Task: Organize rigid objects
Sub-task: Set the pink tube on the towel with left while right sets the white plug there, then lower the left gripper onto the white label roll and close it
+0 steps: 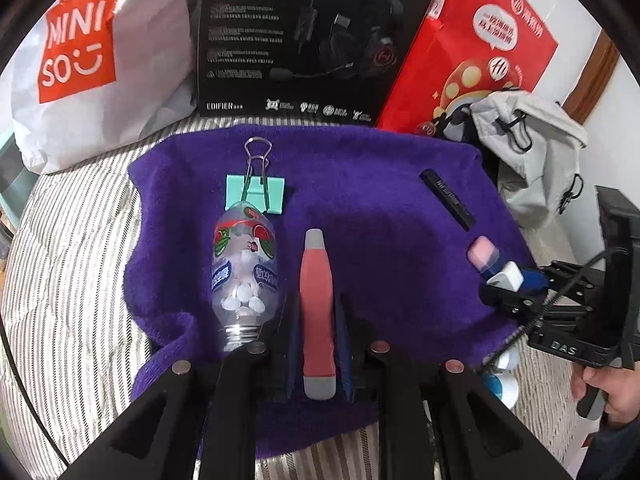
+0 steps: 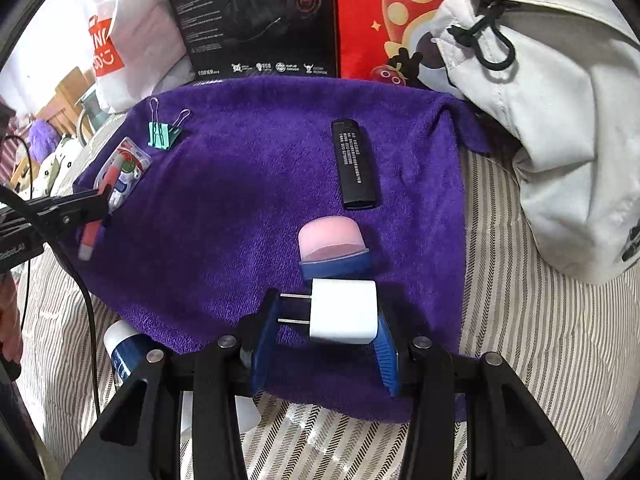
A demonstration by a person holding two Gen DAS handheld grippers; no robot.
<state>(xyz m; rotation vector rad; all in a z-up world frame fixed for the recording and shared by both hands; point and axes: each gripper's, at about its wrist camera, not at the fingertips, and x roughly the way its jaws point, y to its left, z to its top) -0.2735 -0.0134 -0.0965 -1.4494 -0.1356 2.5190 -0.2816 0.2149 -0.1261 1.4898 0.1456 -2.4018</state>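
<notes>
Reading "MINISO" on the white plastic bag (image 1: 80, 68) at eleven o'clock and "EDIFIER" on the black headset box (image 1: 304, 36) at twelve, both stand behind the purple towel (image 1: 360, 184). The left gripper (image 1: 318, 320) is clamped on a coral-and-grey pen-shaped tool (image 1: 318, 300); the right gripper (image 2: 326, 320) pinches a white plug adapter (image 2: 344, 310). The black lighter's (image 2: 356, 164) print is too small to read, and the clear mint bottle's (image 1: 244, 268) blue label is partly hidden.
</notes>
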